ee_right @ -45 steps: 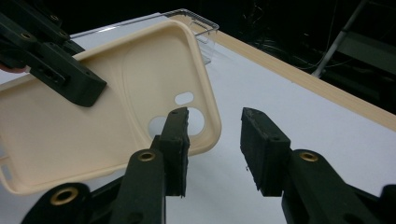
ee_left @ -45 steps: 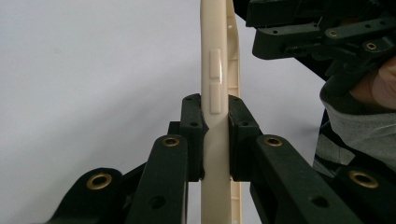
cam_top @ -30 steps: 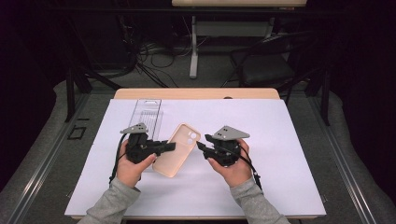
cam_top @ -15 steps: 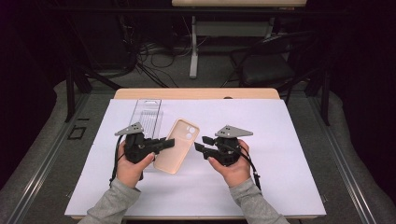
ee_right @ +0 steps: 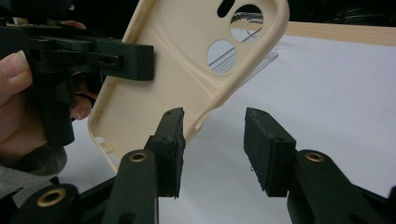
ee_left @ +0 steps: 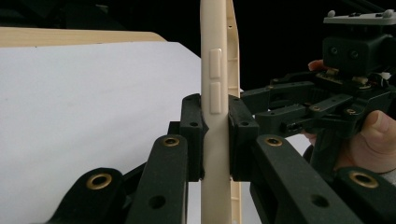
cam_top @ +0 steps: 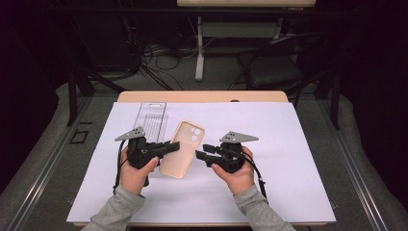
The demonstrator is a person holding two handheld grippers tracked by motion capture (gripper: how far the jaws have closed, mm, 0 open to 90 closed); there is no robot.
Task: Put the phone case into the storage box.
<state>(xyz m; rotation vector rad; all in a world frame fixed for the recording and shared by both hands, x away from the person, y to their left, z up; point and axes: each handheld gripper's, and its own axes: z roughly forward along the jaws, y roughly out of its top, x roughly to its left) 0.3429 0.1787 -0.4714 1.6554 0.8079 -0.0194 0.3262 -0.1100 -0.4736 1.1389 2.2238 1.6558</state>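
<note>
Handover looks under way: the left gripper (cam_top: 174, 146) clamps the beige phone case (cam_top: 183, 148) by its edge above the counter's (cam_top: 288, 144) middle, while the right gripper (cam_top: 200, 151) waits half open beside it, holding nothing. Next it likely must close on the free edge.

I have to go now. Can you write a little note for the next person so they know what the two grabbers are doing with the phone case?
Left gripper: shut on the edge of the beige phone case, holding it up off the white sheet.
Right gripper: open, nothing in it, jaws close to the case's free edge.
Clear plastic box: lying on the sheet beyond the case.
Done: case picked up by one gripper.
Left: probably bring the right gripper in to take the case's other side; where it goes next is your call.
</note>
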